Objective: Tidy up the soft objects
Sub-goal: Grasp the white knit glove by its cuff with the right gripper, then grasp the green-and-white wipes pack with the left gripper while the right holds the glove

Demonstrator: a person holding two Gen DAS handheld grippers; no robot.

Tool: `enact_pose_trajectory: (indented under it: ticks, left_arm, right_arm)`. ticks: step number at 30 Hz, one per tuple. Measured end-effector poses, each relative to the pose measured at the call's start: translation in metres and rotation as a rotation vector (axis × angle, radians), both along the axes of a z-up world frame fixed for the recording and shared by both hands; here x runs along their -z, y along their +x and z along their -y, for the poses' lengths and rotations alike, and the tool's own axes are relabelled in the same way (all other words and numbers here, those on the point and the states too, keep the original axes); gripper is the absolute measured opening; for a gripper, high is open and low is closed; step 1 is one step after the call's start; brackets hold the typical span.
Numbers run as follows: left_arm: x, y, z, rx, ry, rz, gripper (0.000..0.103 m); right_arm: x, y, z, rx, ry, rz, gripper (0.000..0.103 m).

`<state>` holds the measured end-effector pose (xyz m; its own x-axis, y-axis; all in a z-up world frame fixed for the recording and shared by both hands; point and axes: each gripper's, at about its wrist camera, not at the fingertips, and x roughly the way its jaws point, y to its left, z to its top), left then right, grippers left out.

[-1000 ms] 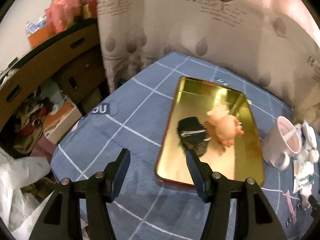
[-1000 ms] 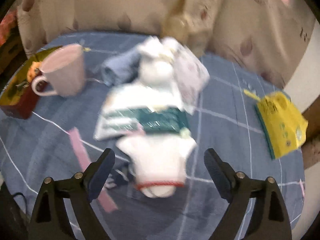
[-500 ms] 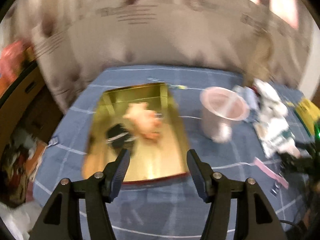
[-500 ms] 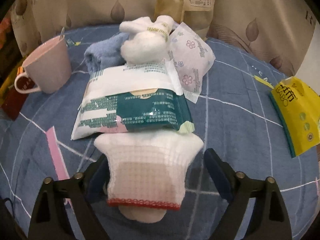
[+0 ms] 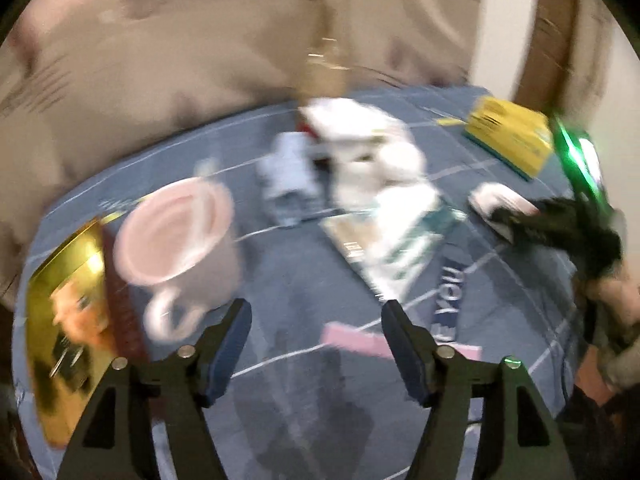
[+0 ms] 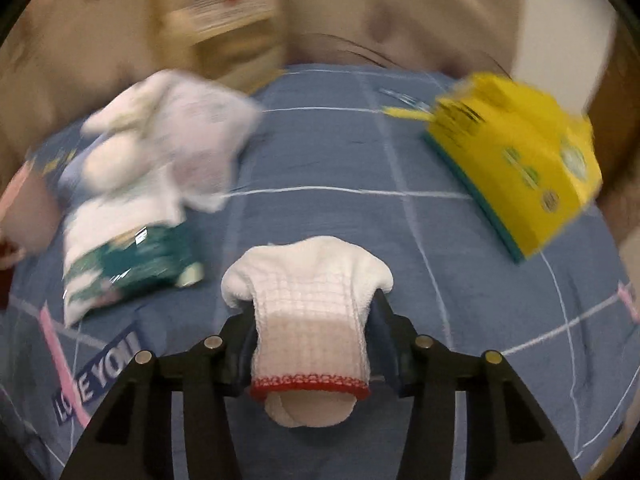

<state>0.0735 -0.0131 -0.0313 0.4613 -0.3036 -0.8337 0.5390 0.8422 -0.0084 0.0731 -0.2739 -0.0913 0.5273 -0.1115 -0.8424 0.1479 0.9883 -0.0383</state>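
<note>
1. While the right gripper (image 6: 312,320), whose jaws have just been closing, pinches the white sock (image 6: 308,300) above the blue cloth (image 6: 340,152), the pick-up step looks done.
2. The left gripper (image 5: 316,344), its jaws just widened, holds nothing.
3. Next, I judge: carry the sock to the gold tray (image 5: 48,280).

Blue checks, white knits, gold and yellow

The cloth (image 6: 340,152) is blue, crossed by thin white lines, with a navy patch lettered in white. The sock (image 6: 310,300) is white waffle knit with a red trim at its cuff. The box (image 6: 516,160) is yellow with a teal edge. The packet (image 6: 132,268) is white and dark green. The mug (image 5: 176,236) is pale pink, and the tray (image 5: 60,300) is shiny gold with a dark red wall. The curtain (image 5: 160,40) is beige with brownish leaf marks.
</note>
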Motion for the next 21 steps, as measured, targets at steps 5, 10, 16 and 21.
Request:
enact_pose_trajectory:
  ticks: [5,10,16,21]
  left_arm:
    - [0.001,0.009,0.045,0.14,0.014,-0.009,0.076]
    - [0.007,0.022,0.083,0.264,0.073,-0.008,0.077]
    - [0.029,0.041,0.118,0.375,0.17,-0.059,0.078]
    - [0.041,0.056,0.132,0.417,0.249,-0.044,0.078]
  right_arm:
    - [0.007,0.002,0.028,0.087,0.05,0.02,0.048]
    - [0.009,0.002,0.007,0.053,-0.101,0.077,0.048]
    - [0.013,0.005,0.014,0.053,-0.058,0.087,0.051]
    - [0.015,0.006,0.017,0.053,-0.029,0.09,0.054]
